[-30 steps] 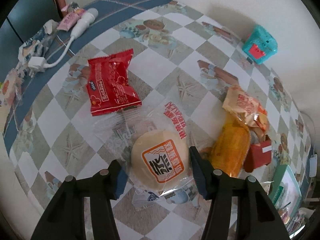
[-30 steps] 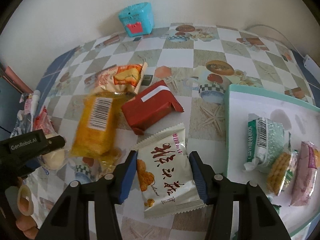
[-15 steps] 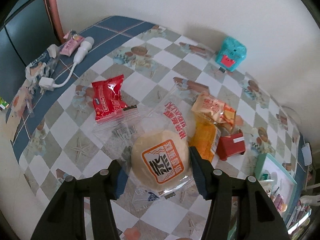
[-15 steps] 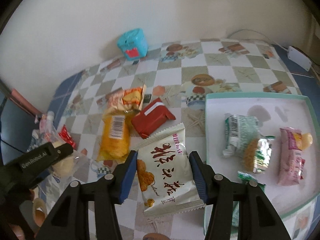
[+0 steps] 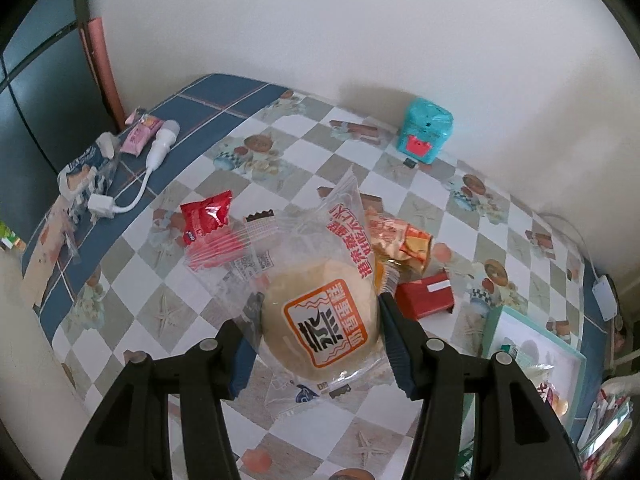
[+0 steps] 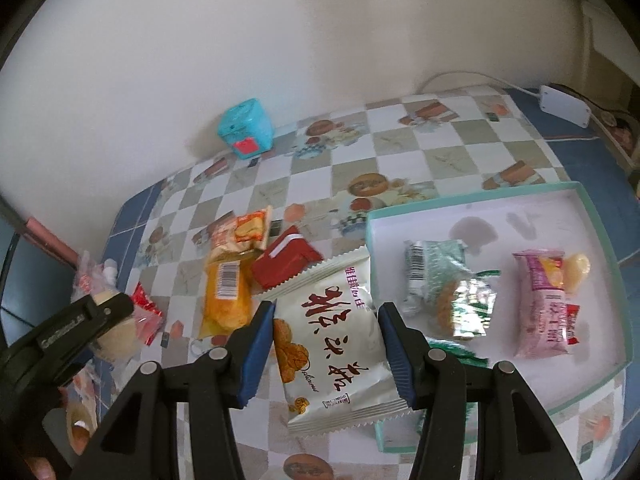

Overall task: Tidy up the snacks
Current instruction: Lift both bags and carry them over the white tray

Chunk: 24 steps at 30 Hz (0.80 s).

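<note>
tray (image 6: 600, 240) right of loose snack pile (image 6: 256, 264); toy box (image 6: 246, 128) behind, near wall.

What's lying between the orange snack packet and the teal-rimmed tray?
In the right wrist view, a red folded packet lies between the orange snack packet and the teal-rimmed tray.

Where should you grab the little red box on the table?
Grip the red box across its two long flat sides, coming from above. It lies flat, and the orange packet crowds its left end, so the long sides look easiest to reach.
</note>
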Motion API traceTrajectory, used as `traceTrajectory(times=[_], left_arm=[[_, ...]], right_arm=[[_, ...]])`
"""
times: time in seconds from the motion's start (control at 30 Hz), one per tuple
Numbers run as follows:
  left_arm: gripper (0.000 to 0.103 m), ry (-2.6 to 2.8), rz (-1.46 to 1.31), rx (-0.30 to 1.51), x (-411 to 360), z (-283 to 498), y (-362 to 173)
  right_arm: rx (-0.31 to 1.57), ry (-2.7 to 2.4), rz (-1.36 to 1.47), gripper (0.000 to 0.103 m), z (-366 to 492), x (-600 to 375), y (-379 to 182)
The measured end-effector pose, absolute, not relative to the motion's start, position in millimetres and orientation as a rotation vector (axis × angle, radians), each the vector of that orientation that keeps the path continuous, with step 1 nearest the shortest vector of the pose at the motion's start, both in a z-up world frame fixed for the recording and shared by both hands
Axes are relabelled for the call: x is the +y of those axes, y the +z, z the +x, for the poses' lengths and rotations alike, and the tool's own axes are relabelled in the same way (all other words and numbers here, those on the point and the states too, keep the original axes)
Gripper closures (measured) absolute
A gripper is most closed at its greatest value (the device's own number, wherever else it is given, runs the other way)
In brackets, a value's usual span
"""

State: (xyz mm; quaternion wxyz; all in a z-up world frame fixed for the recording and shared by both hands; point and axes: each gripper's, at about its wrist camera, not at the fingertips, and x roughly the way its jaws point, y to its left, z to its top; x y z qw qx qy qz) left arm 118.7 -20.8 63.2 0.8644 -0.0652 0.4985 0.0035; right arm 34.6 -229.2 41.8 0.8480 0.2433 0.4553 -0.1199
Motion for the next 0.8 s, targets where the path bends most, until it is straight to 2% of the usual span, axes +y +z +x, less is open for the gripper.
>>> traceTrajectory(times=[0.8], left_arm=[[0.045, -0.216, -0.044, 1.080, -115, 87, 66]], right_arm=[[0.889, -0.547, 0.804, 0.047, -31, -377, 28]])
